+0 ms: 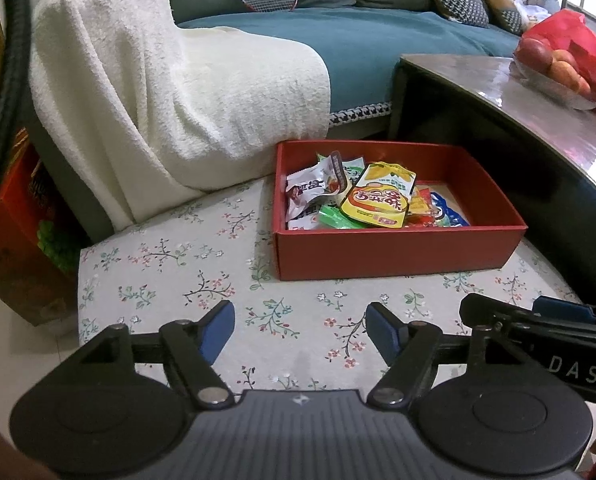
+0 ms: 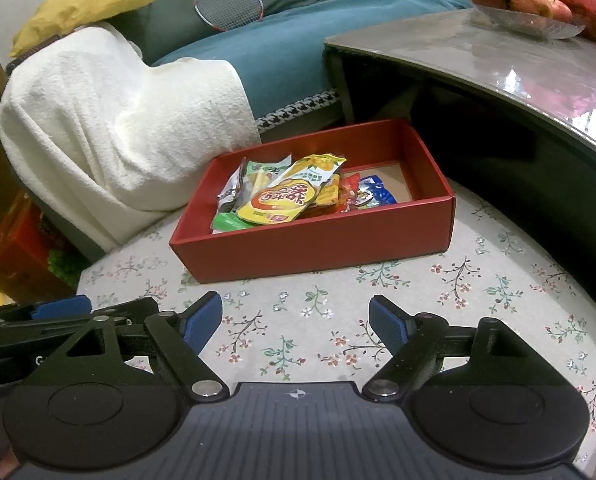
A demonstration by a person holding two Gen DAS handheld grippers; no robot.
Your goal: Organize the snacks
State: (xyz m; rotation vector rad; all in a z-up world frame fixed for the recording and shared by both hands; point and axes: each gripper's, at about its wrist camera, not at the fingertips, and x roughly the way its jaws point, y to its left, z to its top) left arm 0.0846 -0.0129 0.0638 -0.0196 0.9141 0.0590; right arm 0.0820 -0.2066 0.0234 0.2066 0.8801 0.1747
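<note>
Snacks point(image 1: 378, 196) piled in the left half of the red box point(image 1: 398, 248) on the floral cloth point(image 1: 177, 280). Left gripper point(image 1: 300, 330) and right gripper point(image 2: 295, 322) both wide, empty, side by side near the box's front wall.

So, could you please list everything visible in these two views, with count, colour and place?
box: one, red, on the floral cloth.
snack packets: several, yellow, green, red, blue, white, piled in the box.
floral cloth: one, pale with flowers, under the box.
blanket: one, cream, draped over the sofa end.
sofa: one, teal cover, behind the box.
racket: one, red-framed, on the sofa.
coffee table: one, dark with a glossy top, right.
fruit bowl: one, clear, on the coffee table.
left gripper: open, blue pads.
right gripper: open, blue pads.
</note>
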